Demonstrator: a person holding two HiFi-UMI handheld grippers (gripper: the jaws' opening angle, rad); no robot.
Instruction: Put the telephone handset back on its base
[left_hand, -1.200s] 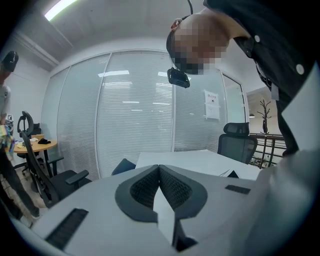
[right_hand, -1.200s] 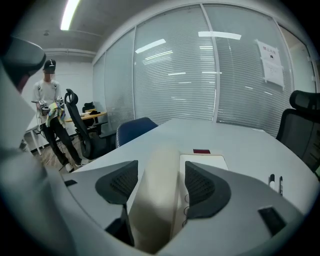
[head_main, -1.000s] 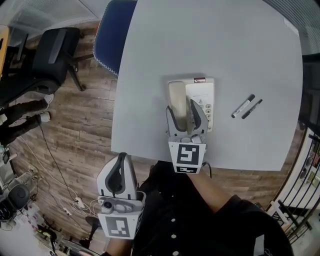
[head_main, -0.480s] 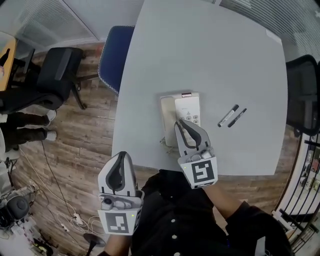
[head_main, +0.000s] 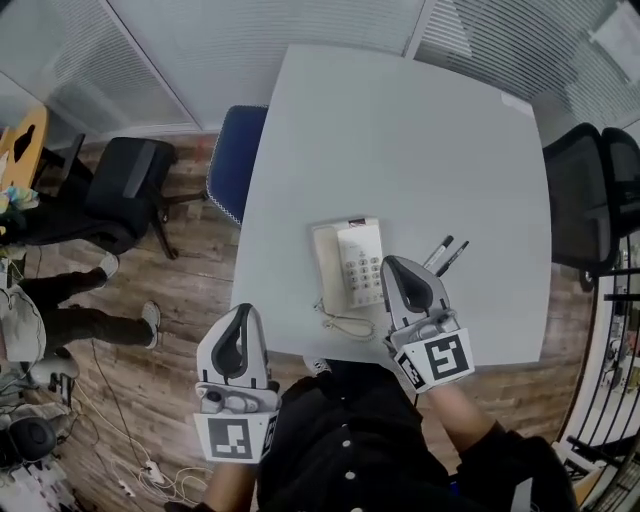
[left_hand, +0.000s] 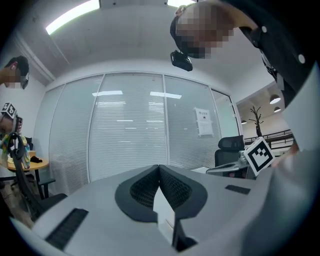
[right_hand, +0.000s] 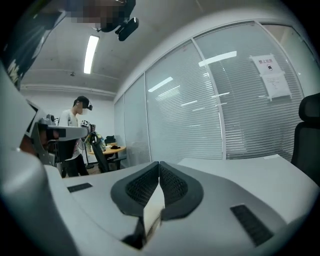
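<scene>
The beige telephone (head_main: 358, 263) lies on the white table (head_main: 400, 130) near its front edge. Its handset (head_main: 326, 262) rests in the cradle on the base's left side, and the coiled cord (head_main: 345, 322) trails toward me. My right gripper (head_main: 397, 263) hovers just right of the keypad, apart from the phone. Its jaws have just been closing and now stand shut with nothing between them (right_hand: 159, 165). My left gripper (head_main: 240, 313) is held off the table's left front corner over the wooden floor, shut and empty (left_hand: 159, 167).
Two black markers (head_main: 445, 254) lie right of the phone. A blue chair (head_main: 232, 160) stands at the table's left edge, with black chairs at the far left (head_main: 125, 190) and right (head_main: 590, 190). A person (right_hand: 77, 135) stands by a far desk.
My right gripper, open around the handset a second ago, has drawn back off the phone, risen and shut. The left gripper has risen a little. The handset stays on the base.
</scene>
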